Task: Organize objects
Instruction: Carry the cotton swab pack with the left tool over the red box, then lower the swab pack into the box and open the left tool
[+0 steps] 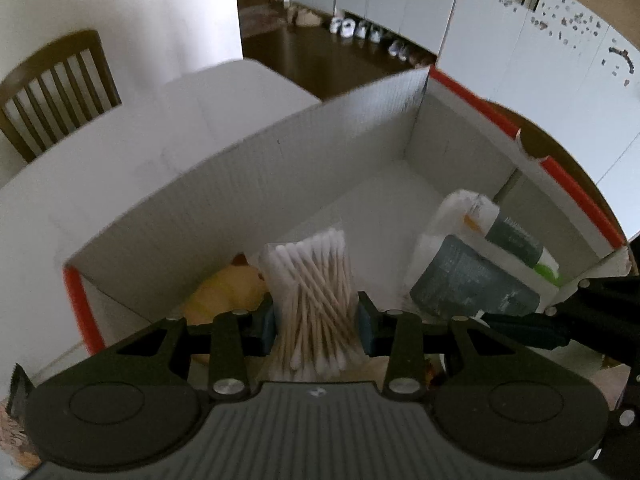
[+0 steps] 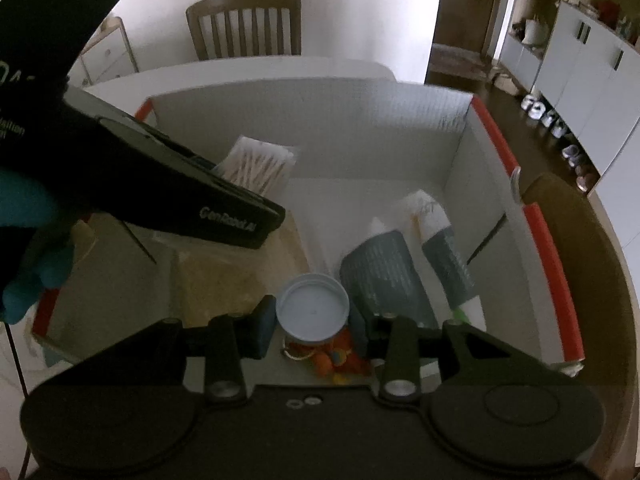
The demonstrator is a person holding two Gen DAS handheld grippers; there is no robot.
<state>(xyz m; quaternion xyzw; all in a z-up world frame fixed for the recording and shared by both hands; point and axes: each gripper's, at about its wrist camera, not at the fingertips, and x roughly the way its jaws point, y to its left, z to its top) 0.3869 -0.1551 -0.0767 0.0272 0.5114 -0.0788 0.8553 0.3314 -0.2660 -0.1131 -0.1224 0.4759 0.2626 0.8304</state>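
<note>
Left gripper [image 1: 318,320]: jaws closed on cotton swab pack [image 1: 316,296], held upright over box [image 1: 248,168] interior, lower centre of frame. Right gripper [image 2: 312,326]: jaws clamped on white-lidded jar [image 2: 313,312], lower centre, over box floor. Two grey tubes [image 2: 404,268] lying against box right wall. Chair [image 2: 244,26] behind bench [image 1: 132,132].

Cotton swab pack [image 2: 258,162] at box [image 2: 320,120] back left. Two tubes [image 2: 408,268] lie right, jar [image 2: 313,312] just left of them.
</note>
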